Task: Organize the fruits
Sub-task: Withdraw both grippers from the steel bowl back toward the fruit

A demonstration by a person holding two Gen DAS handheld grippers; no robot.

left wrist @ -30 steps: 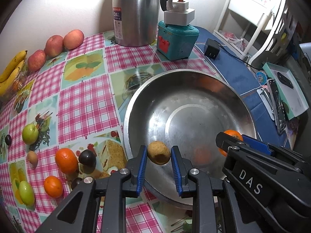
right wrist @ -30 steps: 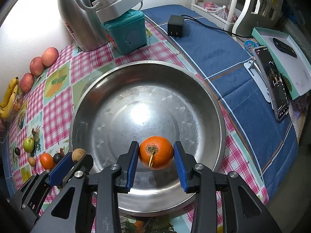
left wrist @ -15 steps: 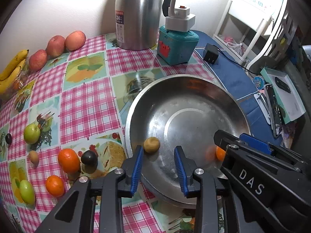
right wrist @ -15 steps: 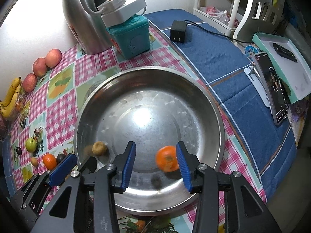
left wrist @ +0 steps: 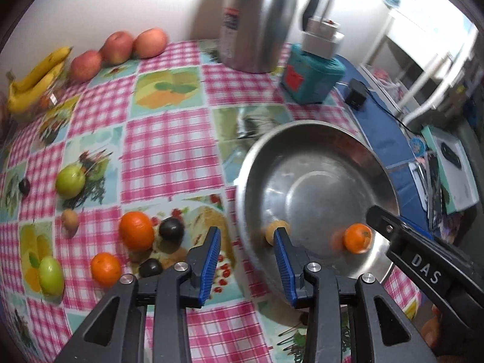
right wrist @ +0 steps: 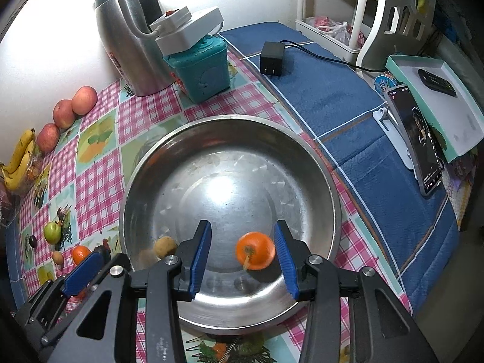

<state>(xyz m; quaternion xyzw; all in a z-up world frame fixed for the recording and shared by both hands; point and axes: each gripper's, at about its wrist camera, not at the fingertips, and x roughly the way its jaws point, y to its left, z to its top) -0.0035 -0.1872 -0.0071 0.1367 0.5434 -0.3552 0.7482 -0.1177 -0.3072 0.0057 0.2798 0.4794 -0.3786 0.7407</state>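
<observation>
Steel bowl [right wrist: 328, 187] is slick, so the orange [right wrist: 255, 250] could roll; my right gripper [right wrist: 242, 255] is open, left gripper [left wrist: 246, 264] opening, both empty.

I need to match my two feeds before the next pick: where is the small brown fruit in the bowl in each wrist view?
Left wrist: the brown fruit lies low at the bowl's left wall, half hidden behind a blue pad.
Right wrist: it lies at the bowl's lower left, just left of the jaws.
Shared landmark: the orange in the bowl.
</observation>
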